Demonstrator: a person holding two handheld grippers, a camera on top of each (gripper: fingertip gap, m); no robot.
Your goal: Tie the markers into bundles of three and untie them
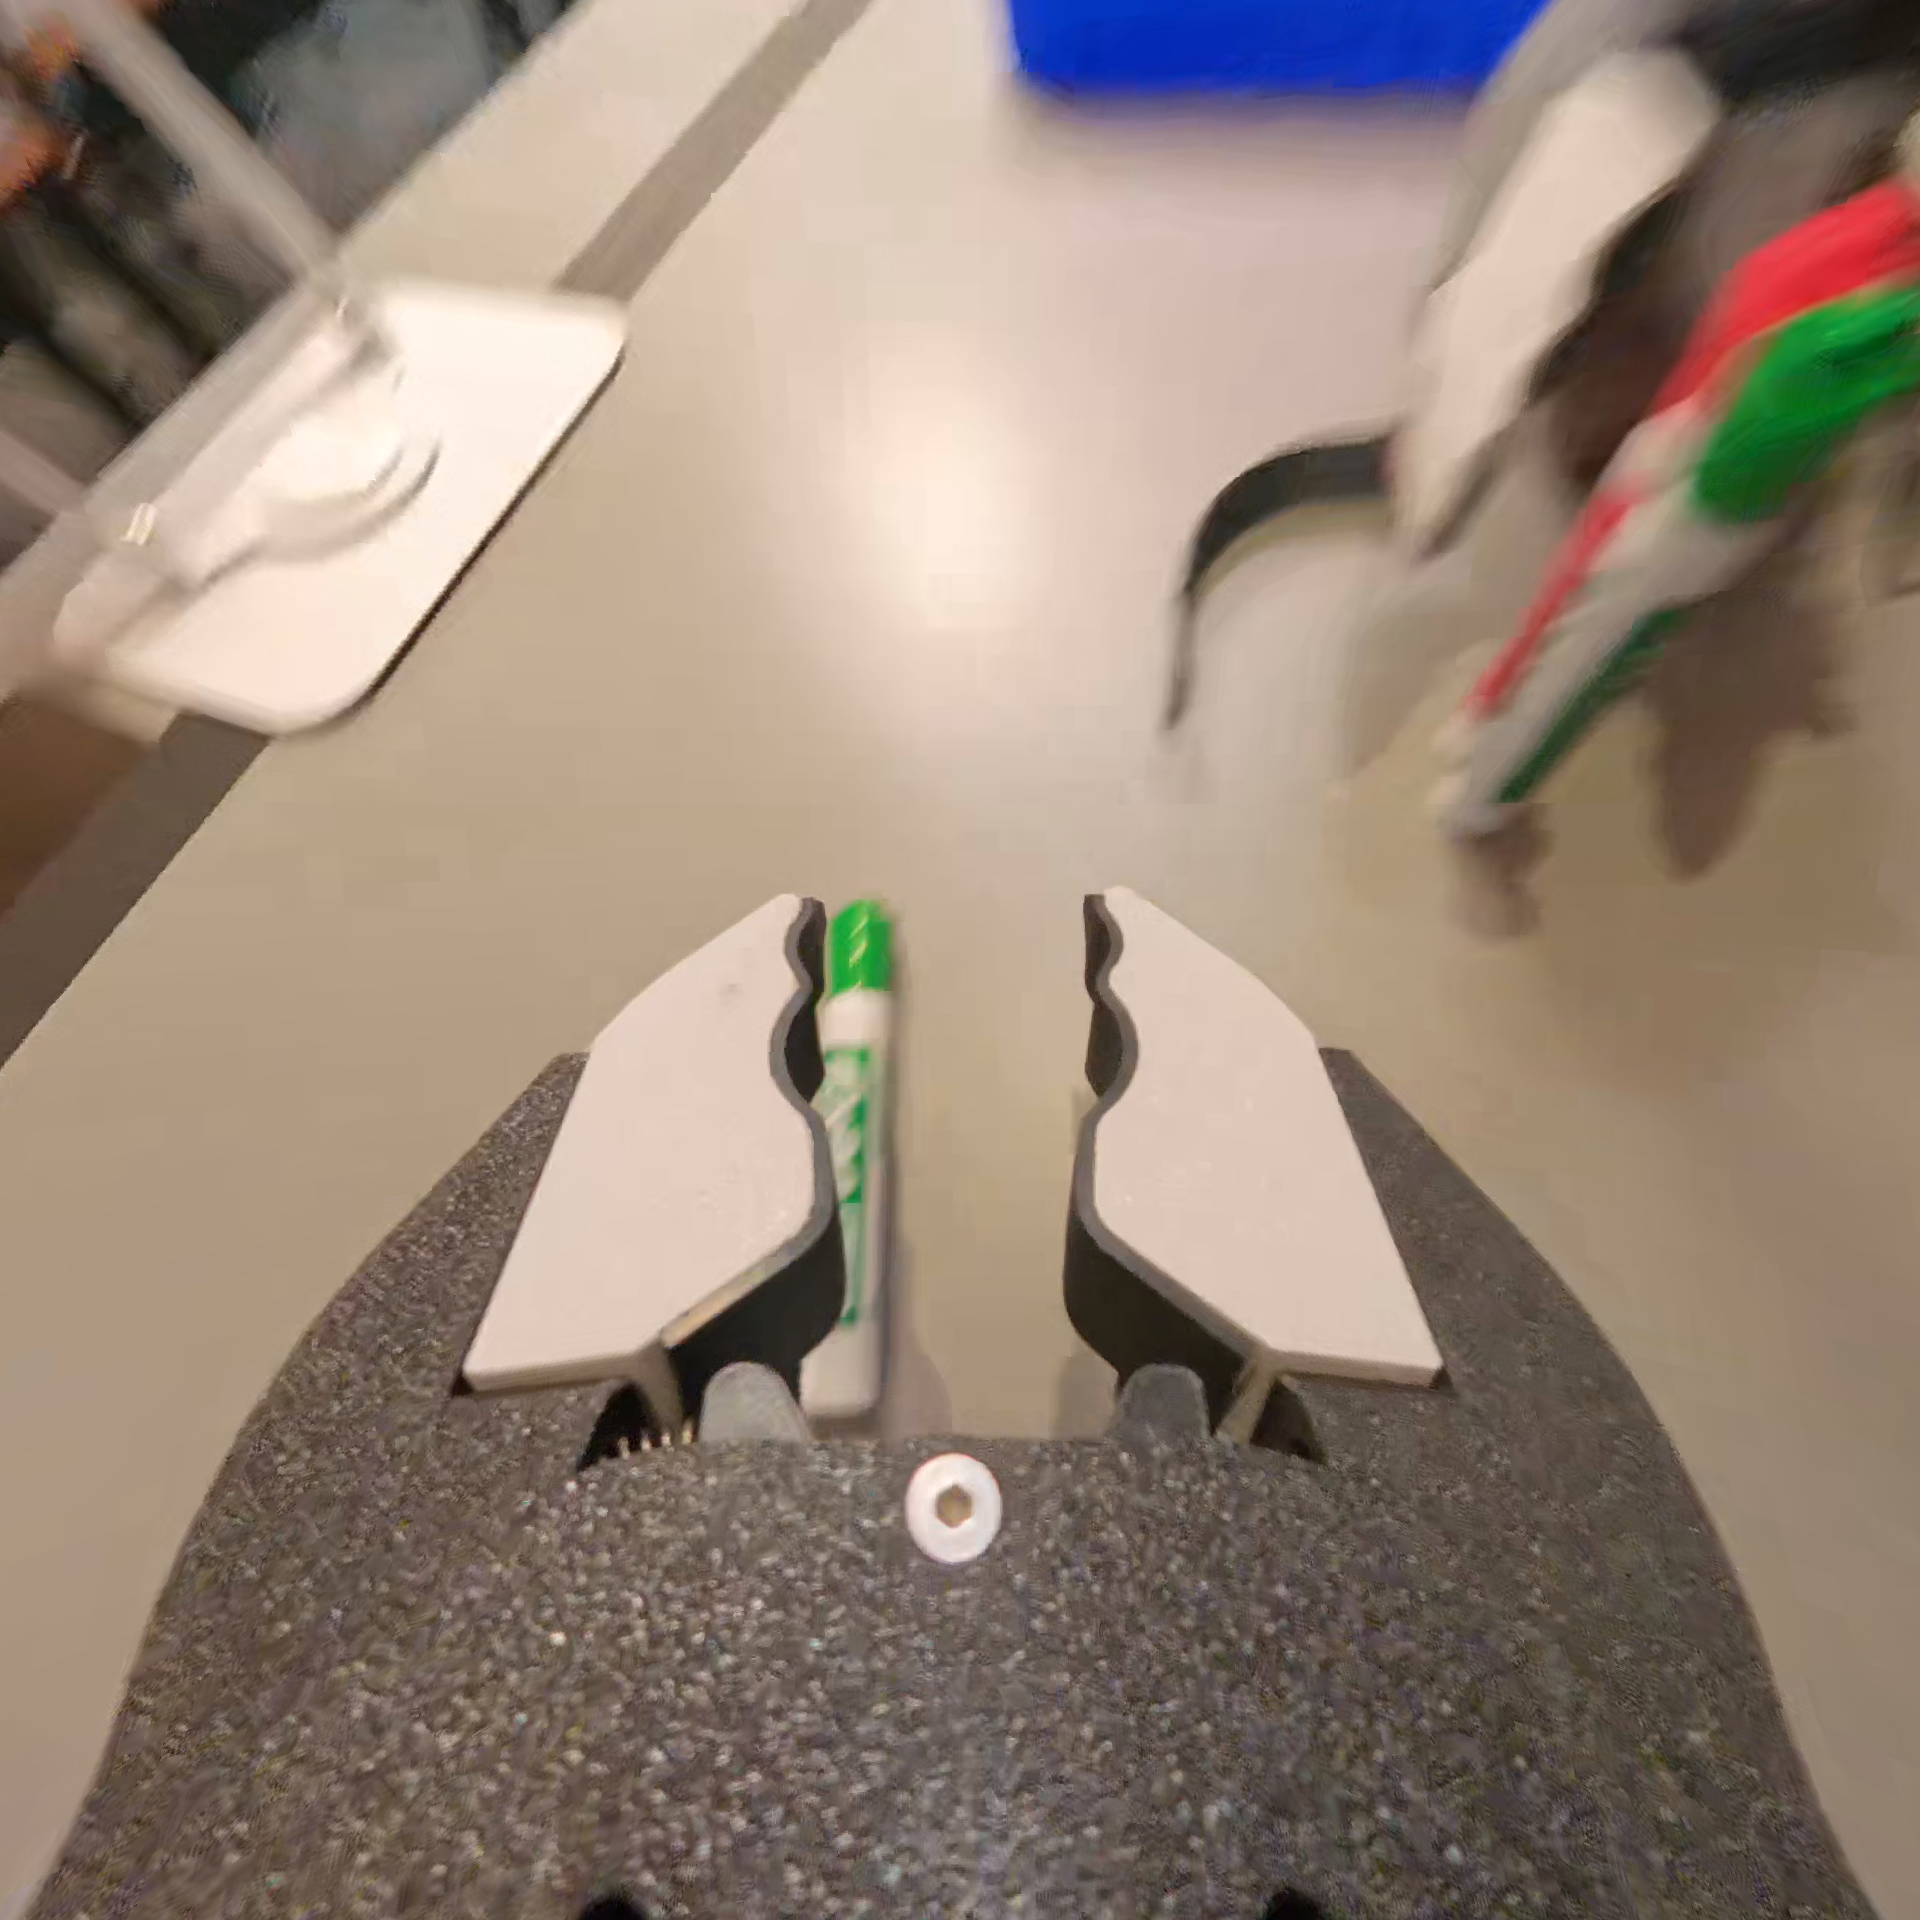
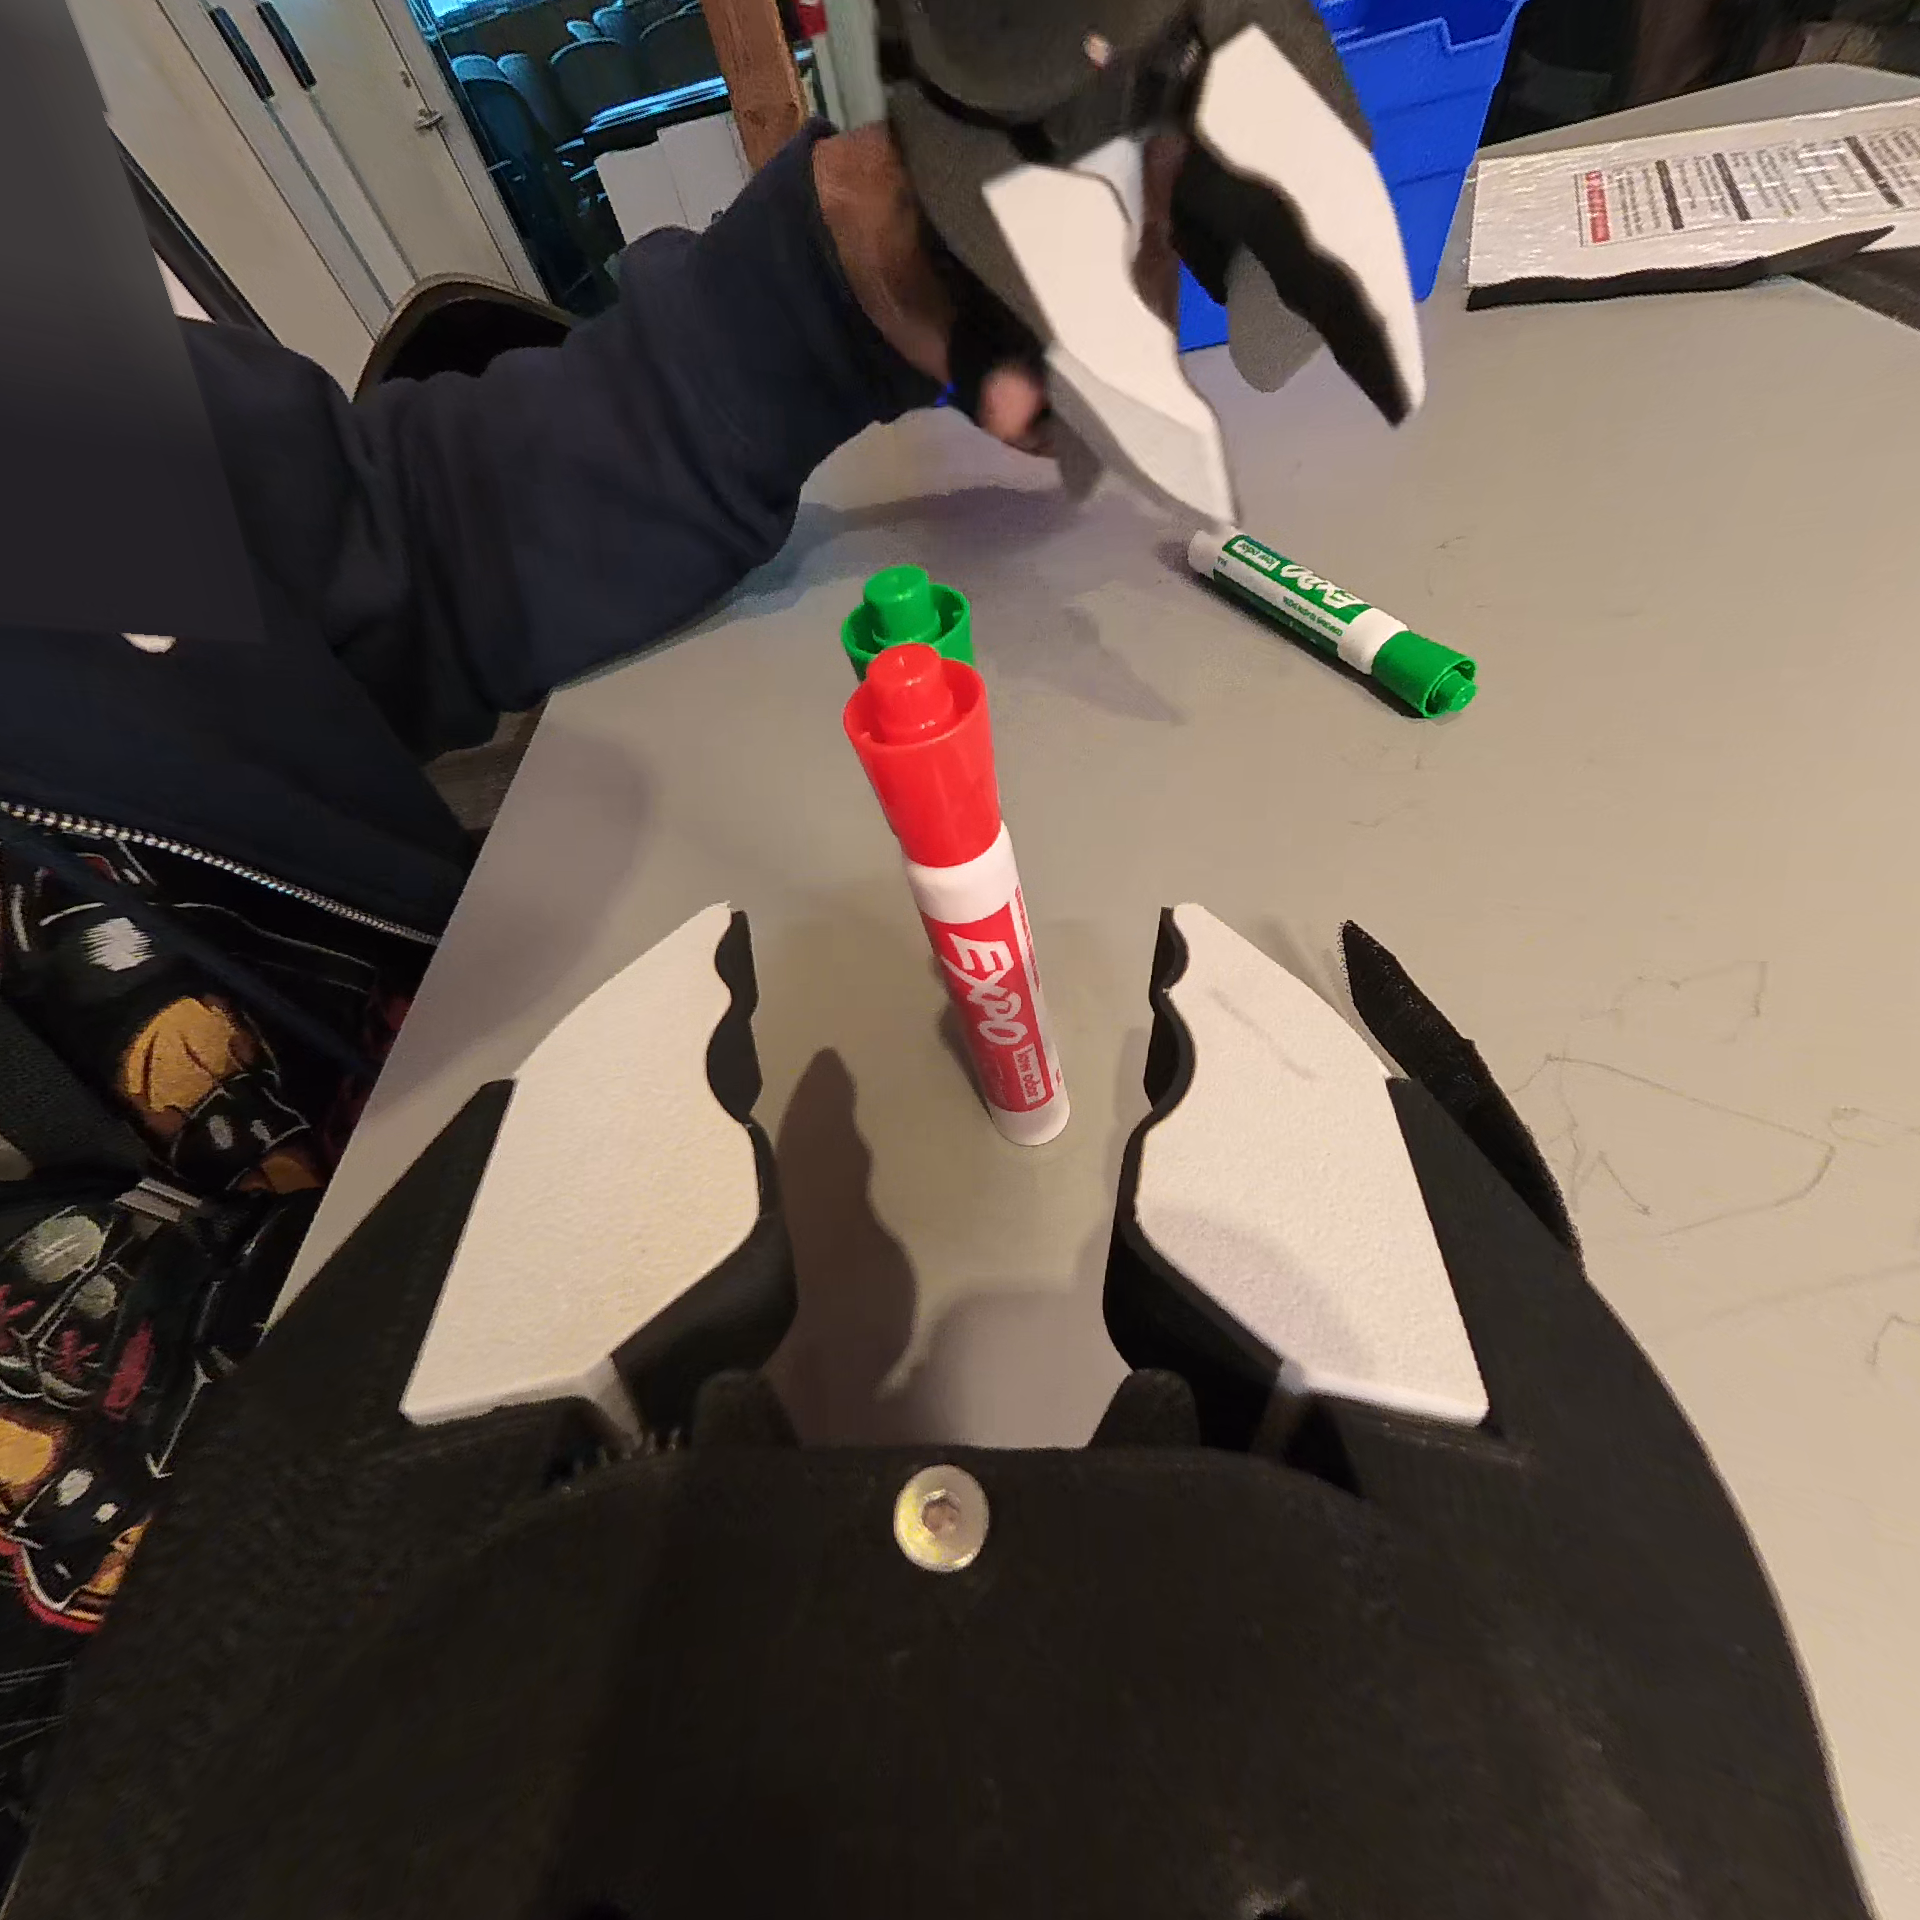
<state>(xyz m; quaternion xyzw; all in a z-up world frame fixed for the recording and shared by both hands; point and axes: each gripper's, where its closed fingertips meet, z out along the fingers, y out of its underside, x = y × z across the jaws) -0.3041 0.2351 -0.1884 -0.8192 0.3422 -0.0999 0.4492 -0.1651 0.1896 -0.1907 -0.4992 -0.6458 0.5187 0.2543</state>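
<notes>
Three markers sit on the grey table (image 2: 1558,935): a red marker (image 2: 961,914) upright between my right gripper's (image 2: 951,1023) spread fingers, untouched, a green-capped one (image 2: 906,618) upright just behind it, and a green marker (image 2: 1330,618) lying flat beneath my left gripper (image 1: 940,997), also open. A black strap (image 2: 1455,1081) lies beside my right finger.

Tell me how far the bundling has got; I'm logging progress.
Done: nothing is bundled. The black strap lies loose beside the open right gripper, and the red marker and upright green marker stand free in front of it. In hand: the open left gripper straddles the lying green marker, not gripping it. Left: gather all three, strap them, then untie.
</notes>
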